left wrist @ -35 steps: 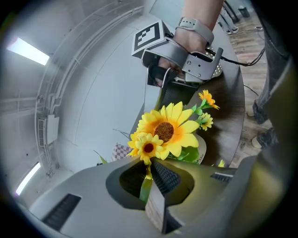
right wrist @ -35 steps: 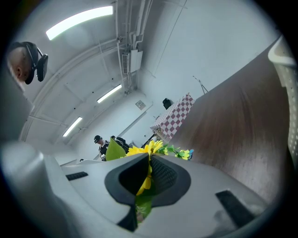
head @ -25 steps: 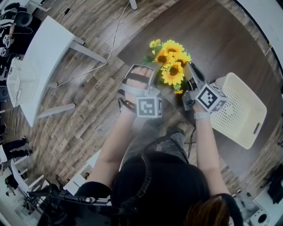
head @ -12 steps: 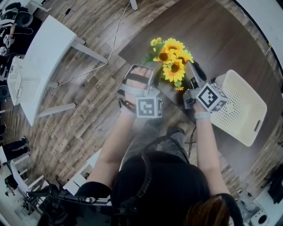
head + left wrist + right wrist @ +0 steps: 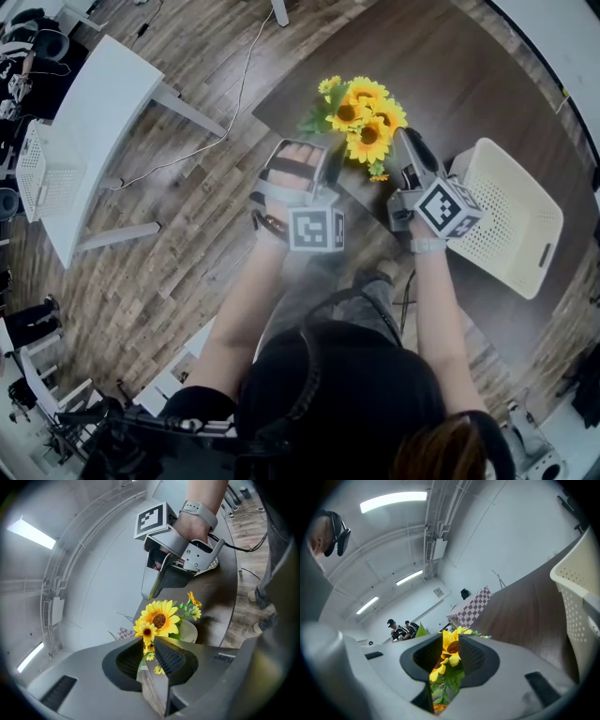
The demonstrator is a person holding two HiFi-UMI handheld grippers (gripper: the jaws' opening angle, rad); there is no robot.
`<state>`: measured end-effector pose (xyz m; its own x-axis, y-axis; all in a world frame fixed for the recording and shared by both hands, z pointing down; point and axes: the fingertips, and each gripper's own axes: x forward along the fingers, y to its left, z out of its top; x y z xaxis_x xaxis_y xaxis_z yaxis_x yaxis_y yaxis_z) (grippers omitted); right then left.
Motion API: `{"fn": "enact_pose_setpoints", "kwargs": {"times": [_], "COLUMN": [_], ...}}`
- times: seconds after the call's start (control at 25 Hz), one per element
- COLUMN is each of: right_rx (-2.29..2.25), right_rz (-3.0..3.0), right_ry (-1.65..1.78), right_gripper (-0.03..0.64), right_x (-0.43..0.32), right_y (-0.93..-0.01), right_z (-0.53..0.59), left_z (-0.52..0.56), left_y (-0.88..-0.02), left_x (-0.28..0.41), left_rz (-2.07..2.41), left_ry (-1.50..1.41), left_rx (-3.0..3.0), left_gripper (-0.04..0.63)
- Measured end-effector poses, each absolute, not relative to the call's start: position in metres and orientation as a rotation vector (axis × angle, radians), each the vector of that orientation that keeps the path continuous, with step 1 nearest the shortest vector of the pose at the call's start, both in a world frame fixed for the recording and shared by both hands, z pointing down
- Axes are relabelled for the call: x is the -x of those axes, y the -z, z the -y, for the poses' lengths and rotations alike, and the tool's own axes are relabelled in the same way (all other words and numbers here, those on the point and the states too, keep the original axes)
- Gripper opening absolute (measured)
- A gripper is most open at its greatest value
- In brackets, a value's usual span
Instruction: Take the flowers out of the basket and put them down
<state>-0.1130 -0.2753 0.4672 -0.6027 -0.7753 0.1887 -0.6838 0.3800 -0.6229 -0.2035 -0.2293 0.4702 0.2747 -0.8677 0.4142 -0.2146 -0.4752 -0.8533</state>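
as the yellow sunflower bunch looks light and floppy, take its stems; left gripper fingers sit slack, right gripper fingers are opening around them.

**Operator kitted out in black**
Black top, grey trousers, dark shoes. Black straps cross the left hand, with a dark band at its wrist. A pale watch rings the right wrist, at 2 o'clock. A black cable loops at the lap, and a black headband runs over the head.
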Motion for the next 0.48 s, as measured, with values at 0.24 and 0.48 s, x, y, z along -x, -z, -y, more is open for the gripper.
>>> {"fn": "enact_pose_setpoints", "kwargs": {"times": [0.24,0.48], "right_rx": [1.284,1.225], "right_rz": [-2.489,-2.546], "right_ry": [1.019,0.988], "right_gripper": [0.003,0.002], "right_x": [0.117,0.124], "right_y": [-0.458,-0.451], "right_z": [0.259,0.234], "left_z": [0.216,0.199], "left_y": [-0.468,-0.465], "left_x": [0.201,0.197], "left_rz": [-0.964,-0.970], "left_ry": [1.207,1.175], "left_rx": [1.852,1.853], "left_gripper": [0.078,0.005]}}
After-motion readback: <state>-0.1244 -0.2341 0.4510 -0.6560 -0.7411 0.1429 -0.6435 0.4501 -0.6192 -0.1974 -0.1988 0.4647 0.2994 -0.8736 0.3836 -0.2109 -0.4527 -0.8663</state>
